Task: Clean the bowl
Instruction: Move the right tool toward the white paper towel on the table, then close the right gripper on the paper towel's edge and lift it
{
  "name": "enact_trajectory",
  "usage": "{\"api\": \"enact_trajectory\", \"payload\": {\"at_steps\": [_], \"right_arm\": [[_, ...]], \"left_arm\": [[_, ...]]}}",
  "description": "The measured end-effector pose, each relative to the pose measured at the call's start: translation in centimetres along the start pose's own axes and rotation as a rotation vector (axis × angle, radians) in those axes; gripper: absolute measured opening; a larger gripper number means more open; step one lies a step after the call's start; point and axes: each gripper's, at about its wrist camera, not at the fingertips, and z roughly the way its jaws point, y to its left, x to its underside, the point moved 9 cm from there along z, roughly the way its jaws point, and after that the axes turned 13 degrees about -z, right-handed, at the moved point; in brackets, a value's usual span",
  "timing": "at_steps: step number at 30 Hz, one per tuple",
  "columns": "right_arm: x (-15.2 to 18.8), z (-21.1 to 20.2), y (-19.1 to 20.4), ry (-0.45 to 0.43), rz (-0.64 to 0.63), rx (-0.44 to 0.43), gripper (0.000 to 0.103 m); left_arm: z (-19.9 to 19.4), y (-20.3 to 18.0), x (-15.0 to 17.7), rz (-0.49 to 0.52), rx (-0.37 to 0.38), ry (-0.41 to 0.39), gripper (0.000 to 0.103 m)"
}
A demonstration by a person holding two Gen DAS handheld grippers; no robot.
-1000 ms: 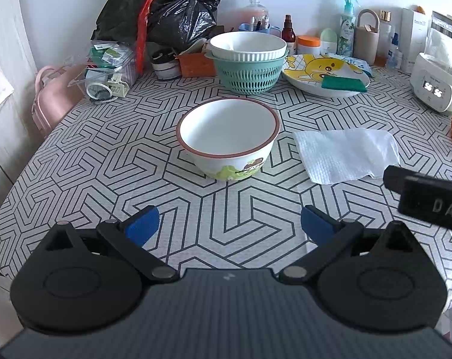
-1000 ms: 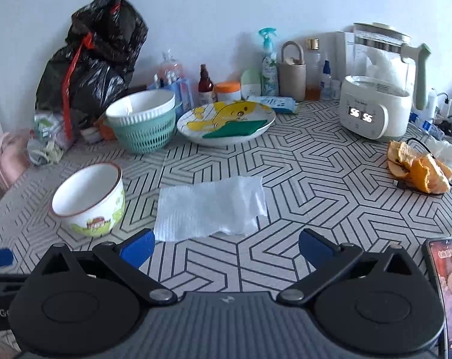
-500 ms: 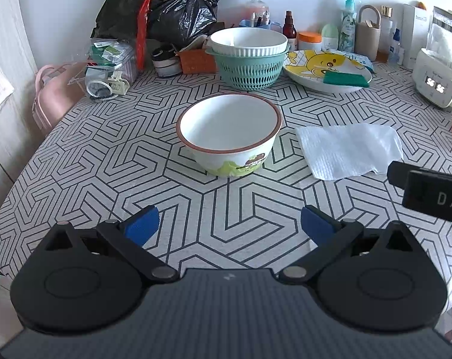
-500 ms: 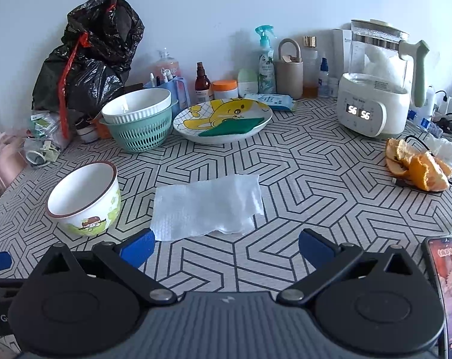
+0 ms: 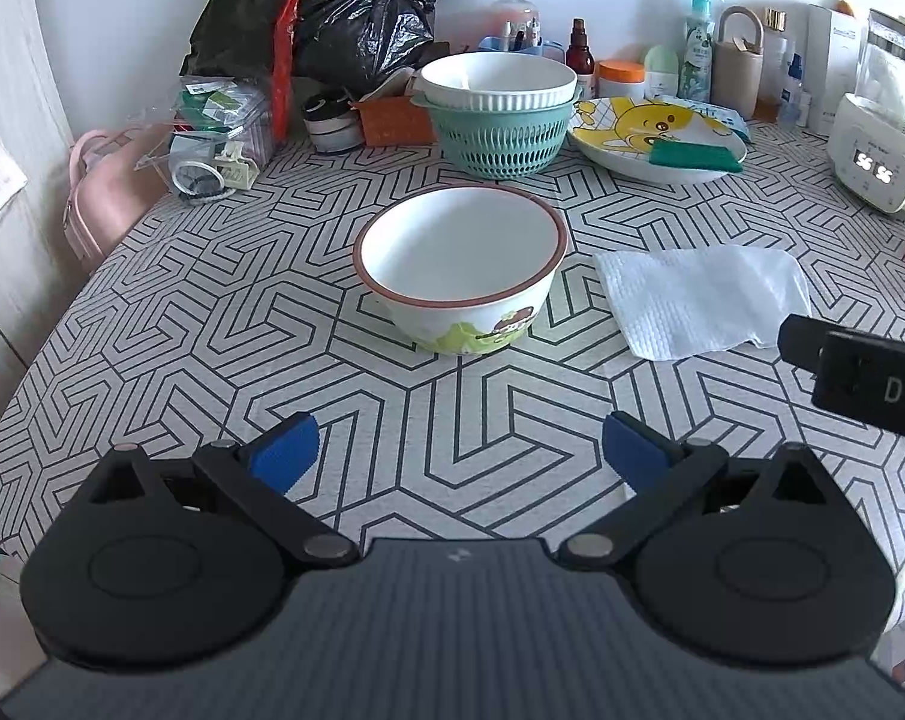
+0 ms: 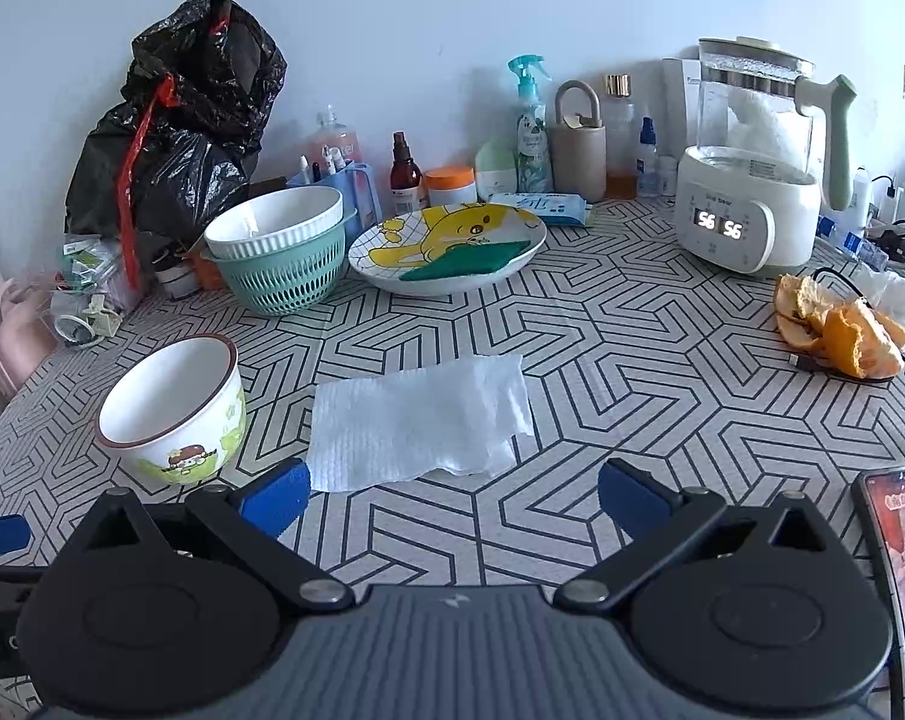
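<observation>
The bowl (image 5: 461,252) stands upright on the patterned tabletop (image 5: 212,324), white inside with a brown rim and a cartoon print on its side, and it looks bare inside. The left tongs (image 5: 458,450) hang above the tabletop on the near side of the bowl, spread wide with nothing between the blue pads (image 5: 284,450), and well short of touching the bowl. Just to the right of the bowl lies a white paper towel (image 5: 701,297), flat on the tabletop and slightly rumpled, apart from the bowl. The right tongs (image 6: 452,498) are also spread wide and hold nothing; in the right wrist view the left pad (image 6: 275,495) sits at the near edge of the paper towel (image 6: 419,420), though whether it touches cannot be told. From that view the bowl (image 6: 170,402) is off to the left. Behind the bowl stands a green strainer basket (image 5: 500,138) with a white ribbed dish (image 5: 497,84) nested in it, and beside that a plate (image 5: 632,138) with a yellow cartoon and a green sponge (image 5: 695,156) on it. A black rubbish bag (image 5: 332,12) leans on the wall at the back left. At the back right is a white kettle (image 6: 746,192) whose base shows 56, with orange peel (image 6: 836,330) near it and a phone (image 6: 899,570) at the near right edge.
</observation>
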Motion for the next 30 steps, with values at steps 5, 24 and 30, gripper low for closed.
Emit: {"api": "enact_trajectory", "payload": {"at_steps": [5, 24, 30], "right_arm": [[-1.5, 0.2, -1.0, -0.041, 0.014, -0.023, 0.102], [-4.4, 11.2, 3.1, 0.309, -0.195, -0.2, 0.077], [-3.4, 13.2, 4.0, 0.348, -0.231, -0.191, 0.077]], "left_arm": [[0.1, 0.5, 0.0, 0.008, -0.012, -0.002, 0.103], [0.9, 0.2, 0.6, 0.011, 0.031, 0.031, 0.103], [1.3, 0.4, 0.4, 0.005, 0.029, 0.04, 0.103]]}}
